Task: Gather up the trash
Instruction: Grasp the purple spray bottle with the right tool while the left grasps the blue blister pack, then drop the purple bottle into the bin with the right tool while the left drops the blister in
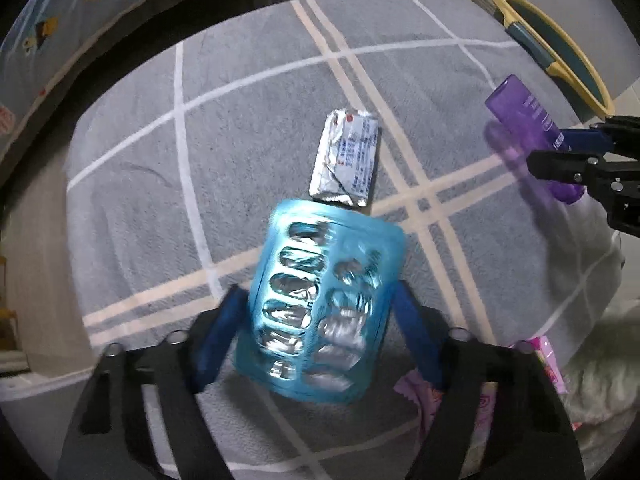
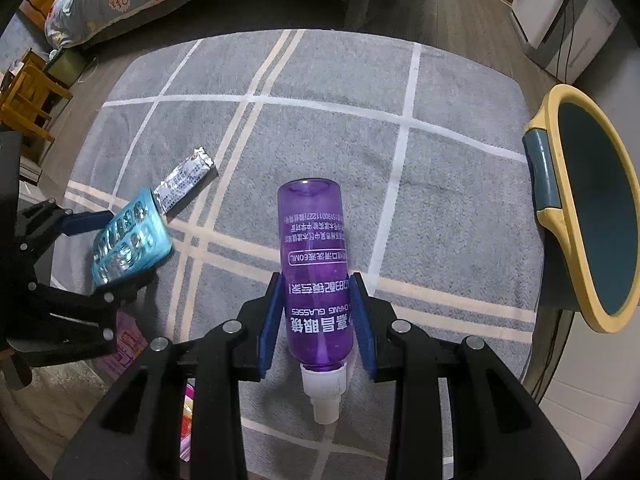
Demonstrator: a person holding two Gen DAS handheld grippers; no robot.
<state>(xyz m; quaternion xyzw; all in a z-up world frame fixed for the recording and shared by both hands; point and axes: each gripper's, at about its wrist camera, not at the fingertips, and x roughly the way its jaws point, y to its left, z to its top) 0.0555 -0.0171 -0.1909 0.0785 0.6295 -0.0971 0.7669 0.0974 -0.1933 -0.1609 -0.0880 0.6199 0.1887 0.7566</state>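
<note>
In your left wrist view, the left gripper (image 1: 320,312) clamps a blue blister pack (image 1: 324,304) above the grey checked rug (image 1: 240,120), a silver printed sachet (image 1: 346,156) lying just beyond. In your right wrist view, the right gripper (image 2: 318,312) pinches a purple bottle (image 2: 314,264) reading "GLASSES" and "60ML", with a yellow-rimmed bin (image 2: 560,216) to its right.

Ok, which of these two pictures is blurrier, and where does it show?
Left wrist view: motion blur smears the blister pack and the purple bottle, which leaves a ghost trail; the foil packet is sharper. Right wrist view: crisp, bottle print readable. Both bend the rug lines.
</note>
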